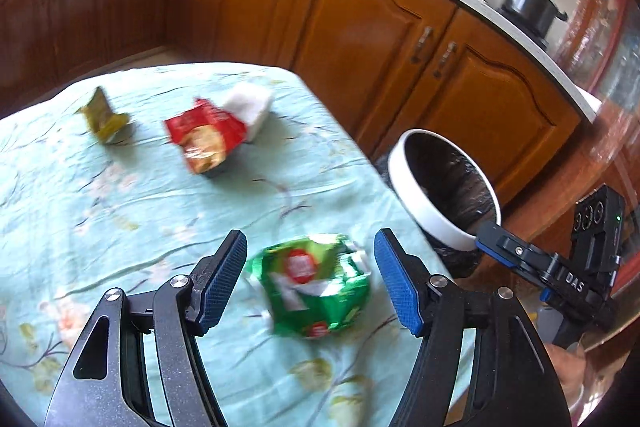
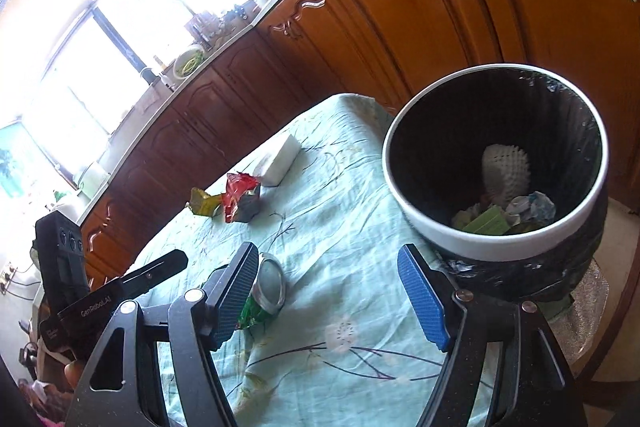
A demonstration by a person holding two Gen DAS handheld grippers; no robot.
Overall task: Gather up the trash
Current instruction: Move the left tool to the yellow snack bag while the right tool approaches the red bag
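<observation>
A crumpled green wrapper [image 1: 312, 287] lies on the pale green floral tablecloth [image 1: 120, 207], between the blue pads of my left gripper [image 1: 310, 283]. The jaws stand open and do not touch it. Further back lie a red snack wrapper [image 1: 204, 135] and a yellow-green wrapper [image 1: 104, 115]. My right gripper [image 2: 330, 295] hangs open over the cloth with nothing between its fingers. The green wrapper [image 2: 252, 311] shows just past its left finger. The bin [image 2: 492, 163], white-rimmed with a black liner, stands off the table's right edge and holds several pieces of trash.
A white tissue pack [image 1: 252, 103] sits behind the red wrapper. Brown kitchen cabinets [image 1: 360, 27] run close behind the table and the bin [image 1: 444, 187]. Pots stand on the counter [image 1: 528, 3]. The other gripper's body [image 1: 560, 279] is near the bin.
</observation>
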